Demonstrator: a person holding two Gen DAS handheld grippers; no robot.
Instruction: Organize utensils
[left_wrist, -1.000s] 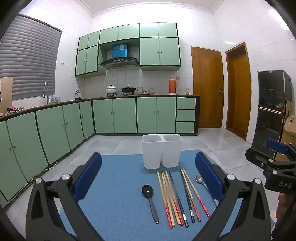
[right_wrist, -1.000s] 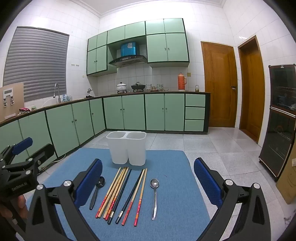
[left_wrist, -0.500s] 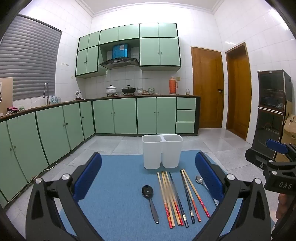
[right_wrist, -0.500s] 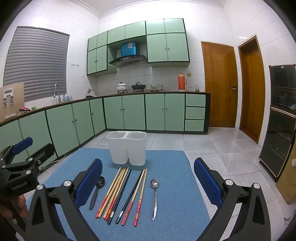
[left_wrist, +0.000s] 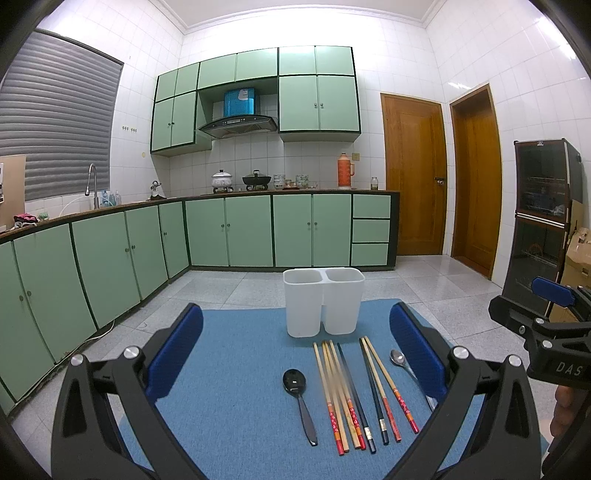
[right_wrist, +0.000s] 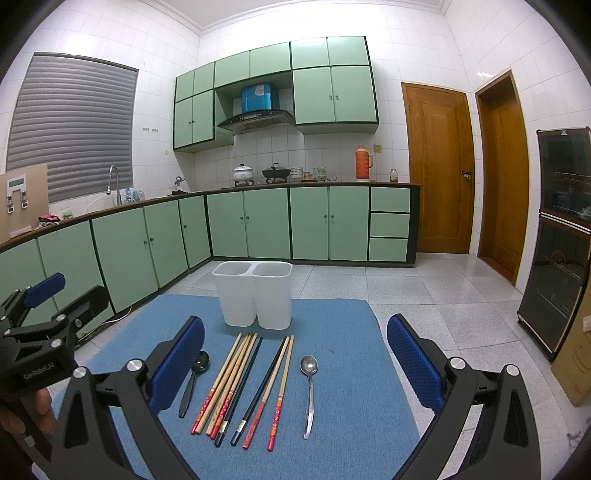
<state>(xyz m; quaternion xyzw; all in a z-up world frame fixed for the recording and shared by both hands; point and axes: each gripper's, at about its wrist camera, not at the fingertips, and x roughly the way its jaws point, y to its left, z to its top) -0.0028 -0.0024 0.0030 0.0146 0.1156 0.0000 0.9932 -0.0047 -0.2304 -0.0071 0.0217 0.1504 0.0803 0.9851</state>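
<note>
A blue mat (right_wrist: 343, 373) covers the surface, with pale grey floor tiles (right_wrist: 424, 291) beyond its far edge. At the far end of the mat stands a white two-compartment holder (right_wrist: 255, 295), upright. Nearer lies a row of utensils, all pointing roughly toward the holder: a black spoon (right_wrist: 194, 380) on the left, then a tight bundle of chopsticks (right_wrist: 231, 384) with red decorated ends and one dark stick, then a second smaller group of chopsticks (right_wrist: 271, 387) slightly apart, and a silver spoon (right_wrist: 308, 391) on the right, well clear of the rest
</note>
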